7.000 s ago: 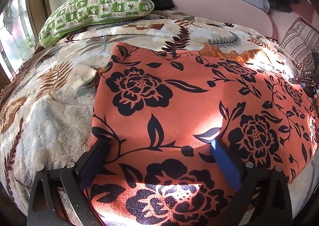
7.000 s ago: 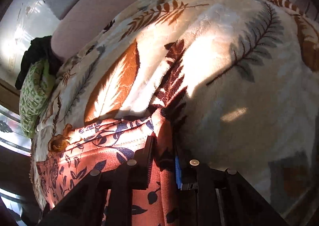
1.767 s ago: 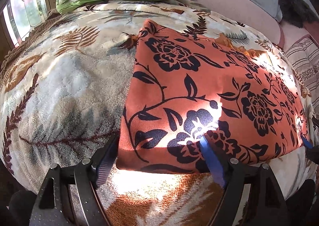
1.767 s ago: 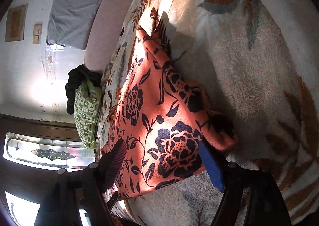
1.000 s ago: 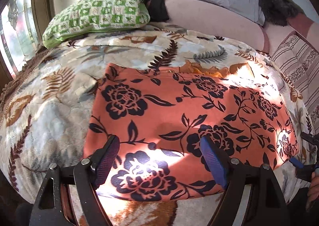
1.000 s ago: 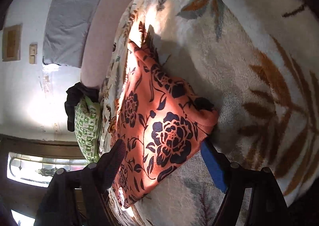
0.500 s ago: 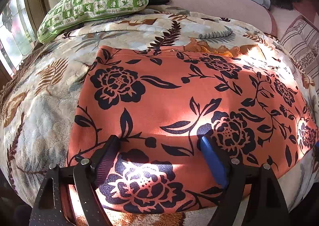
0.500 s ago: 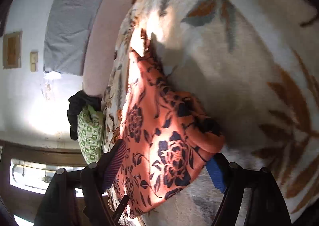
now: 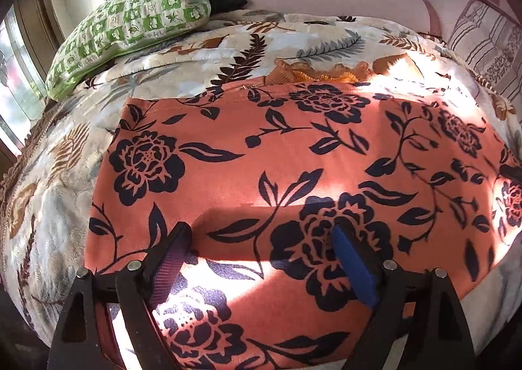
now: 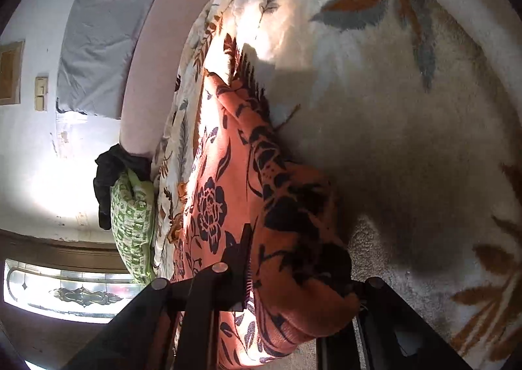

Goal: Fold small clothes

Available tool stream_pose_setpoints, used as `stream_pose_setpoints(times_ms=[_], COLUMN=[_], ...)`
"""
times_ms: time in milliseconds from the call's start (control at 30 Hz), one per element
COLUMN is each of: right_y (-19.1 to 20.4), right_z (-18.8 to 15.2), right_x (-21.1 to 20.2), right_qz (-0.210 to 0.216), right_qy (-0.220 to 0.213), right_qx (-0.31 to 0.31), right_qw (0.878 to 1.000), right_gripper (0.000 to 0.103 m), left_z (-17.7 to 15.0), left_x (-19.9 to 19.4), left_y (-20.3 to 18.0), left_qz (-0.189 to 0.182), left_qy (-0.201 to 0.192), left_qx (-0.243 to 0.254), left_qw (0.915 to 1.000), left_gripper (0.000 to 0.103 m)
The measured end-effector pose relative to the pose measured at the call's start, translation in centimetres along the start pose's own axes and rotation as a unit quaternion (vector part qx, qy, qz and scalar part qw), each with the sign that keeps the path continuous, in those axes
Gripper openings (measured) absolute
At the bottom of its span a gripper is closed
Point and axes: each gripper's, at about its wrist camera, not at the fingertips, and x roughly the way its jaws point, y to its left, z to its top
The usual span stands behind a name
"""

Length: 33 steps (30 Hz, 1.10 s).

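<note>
Here the orange floral garment point(image 9: 293, 180) lies flat on the leaf-print blanket point(image 9: 58, 180), below the green checked pillow point(image 9: 130, 34). Left gripper point(image 9: 261, 252) hovers over its near edge, jaws spread wide, nothing pinched. Right gripper point(image 10: 293, 275) has just been closing; its jaws now clamp a bunched corner of the garment at the cloth's right end.
</note>
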Motion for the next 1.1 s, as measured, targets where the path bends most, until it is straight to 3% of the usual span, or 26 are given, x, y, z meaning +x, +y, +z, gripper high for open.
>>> stream_pose_setpoints(times_ms=[100,133,200,233,333,433,567,700,800,933,1033,1100], right_y=[1.3,1.3,0.8,0.6,1.7,6.4,14.9,21.8,24.6,24.5,22.2,20.9], right_z=[-0.2,-0.2,-0.2,-0.1,-0.1,-0.9,-4.3,-10.3,-15.7,-21.5,-24.7,-25.1], right_x=[-0.1,0.1,0.7,1.0,1.3,0.4,-0.3,1.2,3.1,7.3,13.1,14.7], right_qz=[-0.018,-0.029,-0.037,-0.035,-0.048,-0.06,-0.054,-0.037,-0.032,-0.038,-0.087,-0.099], right_qy=[-0.008,-0.01,-0.012,-0.012,-0.009,-0.021,-0.038,-0.029,-0.011,0.044,0.116,0.135], right_qx=[-0.04,-0.04,-0.038,-0.039,-0.066,-0.141,-0.259,-0.36,-0.421,-0.456,-0.467,-0.449], right_qw=[0.999,0.999,0.999,0.999,0.997,0.988,0.964,0.932,0.907,0.888,0.872,0.878], right_gripper=[0.02,0.022,0.027,0.027,0.019,0.016,0.015,0.015,0.015,0.015,0.014,0.015], left_z=[0.4,0.4,-0.2,-0.3,0.4,0.4,-0.3,-1.8,-3.5,-6.1,-7.8,-8.3], left_x=[-1.2,-0.8,1.9,2.4,2.3,1.5,-1.9,-5.2,-6.5,-5.8,-4.8,-4.8], left_y=[-0.1,-0.4,-1.6,-2.0,-1.4,-0.4,4.6,11.4,16.2,20.4,22.3,22.9], left_qz=[-0.021,-0.026,-0.012,0.0,-0.015,-0.042,-0.079,-0.062,-0.033,-0.009,-0.013,-0.014], left_qy=[-0.036,-0.031,0.018,0.007,0.021,0.015,-0.027,-0.073,-0.092,-0.079,-0.061,-0.064], left_qx=[-0.015,-0.008,0.028,0.044,0.025,0.004,-0.105,-0.185,-0.23,-0.266,-0.294,-0.296], left_qw=[0.999,0.9991,0.9994,0.999,0.9994,0.999,0.991,0.9781,0.9682,0.9607,0.9538,0.9529], left_gripper=[0.088,0.088,0.09,0.095,0.095,0.094,0.094,0.094,0.094,0.094,0.094,0.094])
